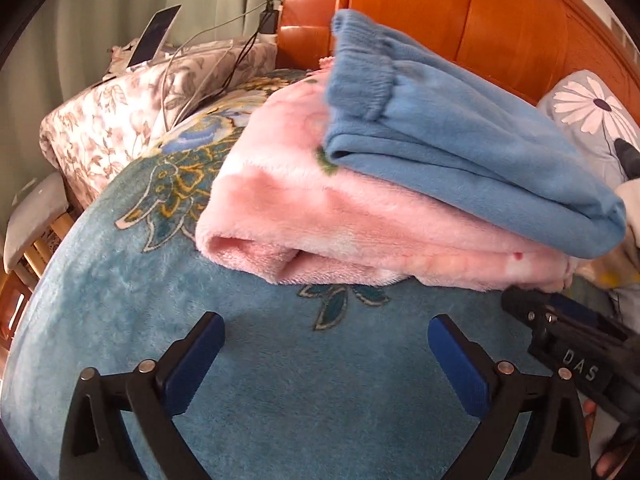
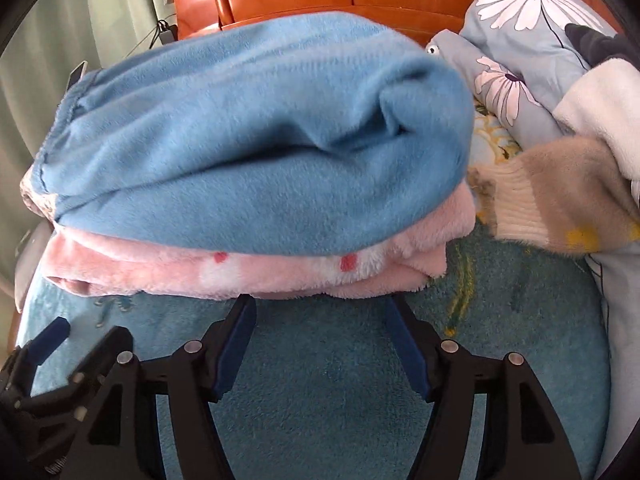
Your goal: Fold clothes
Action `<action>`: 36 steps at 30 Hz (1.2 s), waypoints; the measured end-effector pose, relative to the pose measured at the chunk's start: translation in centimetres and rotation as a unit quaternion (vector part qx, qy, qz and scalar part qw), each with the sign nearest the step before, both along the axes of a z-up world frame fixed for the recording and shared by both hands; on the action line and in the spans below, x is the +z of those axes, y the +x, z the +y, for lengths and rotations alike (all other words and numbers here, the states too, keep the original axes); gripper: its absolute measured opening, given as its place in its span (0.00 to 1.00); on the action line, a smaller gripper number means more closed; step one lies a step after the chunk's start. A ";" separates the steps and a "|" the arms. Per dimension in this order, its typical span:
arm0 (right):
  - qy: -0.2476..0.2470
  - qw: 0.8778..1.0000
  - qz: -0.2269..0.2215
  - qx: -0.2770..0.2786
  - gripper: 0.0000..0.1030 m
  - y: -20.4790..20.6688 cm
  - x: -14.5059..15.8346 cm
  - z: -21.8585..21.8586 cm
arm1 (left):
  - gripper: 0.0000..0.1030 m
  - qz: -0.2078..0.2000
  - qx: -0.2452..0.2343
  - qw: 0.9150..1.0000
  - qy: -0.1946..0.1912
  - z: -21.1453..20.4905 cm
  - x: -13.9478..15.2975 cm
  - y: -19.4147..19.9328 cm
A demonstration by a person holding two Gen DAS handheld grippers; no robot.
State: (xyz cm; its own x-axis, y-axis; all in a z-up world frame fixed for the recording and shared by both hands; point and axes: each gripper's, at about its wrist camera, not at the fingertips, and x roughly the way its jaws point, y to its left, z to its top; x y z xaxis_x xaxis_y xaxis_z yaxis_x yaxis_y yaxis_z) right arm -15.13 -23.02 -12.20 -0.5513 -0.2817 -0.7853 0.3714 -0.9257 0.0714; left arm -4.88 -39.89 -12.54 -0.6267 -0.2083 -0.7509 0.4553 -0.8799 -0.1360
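A folded blue fleece garment (image 1: 460, 136) lies on top of a folded pink fleece garment (image 1: 340, 224) on the teal bedspread (image 1: 200, 320). The same stack shows in the right wrist view, blue (image 2: 260, 132) over pink (image 2: 260, 268). My left gripper (image 1: 326, 328) is open and empty, a little short of the pink fold. My right gripper (image 2: 320, 308) is open and empty, its fingertips just at the pink garment's near edge. The right gripper (image 1: 568, 328) also shows at the right of the left wrist view, and the left gripper (image 2: 52, 340) at the lower left of the right wrist view.
A pile of unfolded clothes, with a beige knit cuff (image 2: 552, 192) and a daisy-print cloth (image 2: 532, 12), lies to the right of the stack. A wooden headboard (image 1: 460, 8) stands behind. A floral pillow (image 1: 132, 116) with cables and a tablet (image 1: 156, 36) lies at the left.
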 end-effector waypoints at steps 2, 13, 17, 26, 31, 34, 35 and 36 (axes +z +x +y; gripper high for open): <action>0.013 1.000 0.018 0.003 0.73 0.5 -0.3 -0.5 | 1.00 0.002 0.001 1.000 0.008 -0.3 -0.2 -0.1; 0.023 1.000 0.017 -0.001 0.84 0.0 -0.9 -1.0 | 1.00 -0.007 0.003 1.000 0.005 0.6 -0.3 0.1; 0.023 1.000 0.016 -0.004 0.85 -0.3 -0.9 -0.9 | 1.00 -0.007 0.002 1.000 0.006 0.9 -0.1 0.2; 0.024 1.000 0.015 -0.006 0.87 -0.8 -0.8 -0.6 | 1.00 -0.006 0.002 1.000 0.007 0.8 -0.1 0.2; 0.025 1.000 0.015 -0.006 0.87 -1.1 -0.7 -0.5 | 1.00 -0.006 0.002 1.000 0.008 0.8 -0.1 0.3; 0.025 1.000 0.015 -0.007 0.87 -1.2 -0.6 -0.5 | 1.00 -0.006 0.001 1.000 0.008 0.8 -0.1 0.2; 0.025 1.000 0.015 -0.007 0.87 -1.2 -0.6 -0.4 | 1.00 -0.006 0.002 1.000 0.008 0.7 -0.1 0.2; 0.025 1.000 0.015 -0.007 0.87 -1.3 -0.5 -0.4 | 1.00 -0.007 0.002 1.000 0.008 0.7 -0.1 0.2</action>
State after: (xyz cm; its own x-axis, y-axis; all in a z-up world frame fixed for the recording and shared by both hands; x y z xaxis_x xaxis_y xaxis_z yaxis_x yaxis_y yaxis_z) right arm -16.41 -23.44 -12.74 -0.5792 -0.2337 -0.7810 0.3587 -0.9333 0.0132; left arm -4.66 -39.18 -12.59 -0.6159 -0.1976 -0.7626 0.4602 -0.8759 -0.1447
